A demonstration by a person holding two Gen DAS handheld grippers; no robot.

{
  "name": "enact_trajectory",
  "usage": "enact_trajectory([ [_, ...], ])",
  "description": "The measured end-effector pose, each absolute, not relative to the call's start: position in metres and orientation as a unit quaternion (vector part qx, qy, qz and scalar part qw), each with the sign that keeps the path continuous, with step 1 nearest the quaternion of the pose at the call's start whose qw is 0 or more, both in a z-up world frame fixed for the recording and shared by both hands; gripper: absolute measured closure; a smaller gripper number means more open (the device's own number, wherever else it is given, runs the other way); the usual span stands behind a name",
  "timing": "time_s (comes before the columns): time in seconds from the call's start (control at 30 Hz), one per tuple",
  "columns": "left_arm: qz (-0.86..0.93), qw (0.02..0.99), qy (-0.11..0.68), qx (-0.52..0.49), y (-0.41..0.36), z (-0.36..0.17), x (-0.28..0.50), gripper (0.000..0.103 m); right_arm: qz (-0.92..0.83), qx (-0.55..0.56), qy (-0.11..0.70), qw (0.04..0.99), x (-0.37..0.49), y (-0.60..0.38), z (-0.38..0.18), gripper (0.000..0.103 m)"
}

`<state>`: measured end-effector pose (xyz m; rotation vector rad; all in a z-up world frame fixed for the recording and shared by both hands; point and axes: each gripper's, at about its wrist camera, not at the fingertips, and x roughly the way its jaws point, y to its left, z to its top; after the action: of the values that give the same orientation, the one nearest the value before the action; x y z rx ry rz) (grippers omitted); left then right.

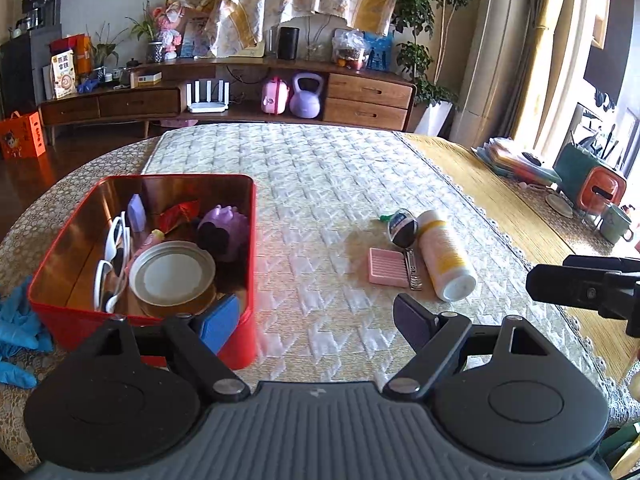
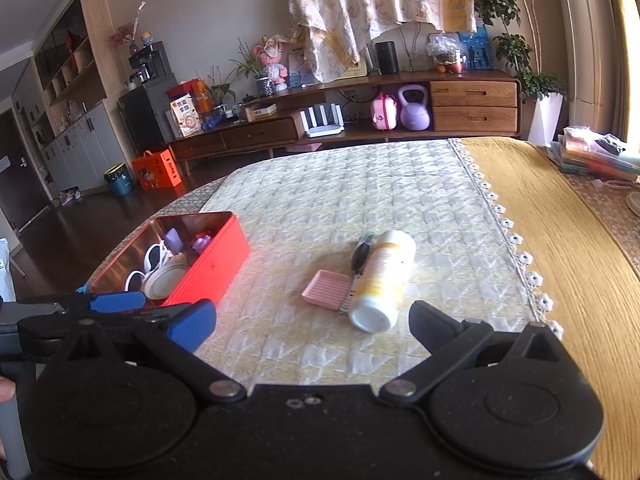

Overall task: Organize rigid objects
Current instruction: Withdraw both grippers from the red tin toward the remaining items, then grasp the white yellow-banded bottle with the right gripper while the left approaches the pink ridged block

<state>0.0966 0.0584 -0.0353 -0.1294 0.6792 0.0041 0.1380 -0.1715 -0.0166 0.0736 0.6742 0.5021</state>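
Claws first: left claw (image 1: 316,322) with jaws spread wide and nothing between them, its blue pad overlapping the near corner of the red tin (image 1: 60,236) at 9 o'clock. Right claw (image 2: 312,328) likewise spread and empty, hovering over the quilted cloth (image 2: 340,184) that covers the counter (image 2: 560,240).

At 12 o'clock of the right claw, just ahead of its fingertips, a white bottle (image 2: 384,280) lies on its side, cap end toward the camera. Touching its 9 o'clock side lie a dark-headed tool (image 2: 360,256) and a pink ribbed tray (image 2: 326,284).

Inside the tin, seen from the left wrist: white sunglasses (image 1: 114,260) along the 9 o'clock wall, a round metal lid (image 1: 172,274) near the front, a purple toy (image 1: 224,232) at 3 o'clock, and a red wrapper (image 1: 178,214) behind.

Blue gloves (image 1: 18,320) lie outside the tin at its 8 o'clock.
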Motion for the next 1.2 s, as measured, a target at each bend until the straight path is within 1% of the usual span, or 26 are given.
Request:
enact_trajectory([
  [0.4,-0.026,0.936,0.352,-0.017,0.011,-0.063,0.138,0.019,0.179,0.043,0.36,0.915,0.17,-0.206,-0.036,0.0],
  [0.77,-0.028,0.933,0.358,0.0,0.002,-0.083,0.17,0.019,0.188,0.036,0.368,0.91,0.198,-0.197,-0.044,0.001],
  [1.13,-0.023,0.93,0.367,0.01,0.0,-0.104,0.193,0.019,0.196,0.028,0.385,0.902,0.217,-0.184,-0.061,0.01],
  [1.2,-0.02,0.93,0.367,0.009,0.002,-0.106,0.195,0.019,0.196,0.027,0.387,0.9,0.221,-0.182,-0.063,0.013],
])
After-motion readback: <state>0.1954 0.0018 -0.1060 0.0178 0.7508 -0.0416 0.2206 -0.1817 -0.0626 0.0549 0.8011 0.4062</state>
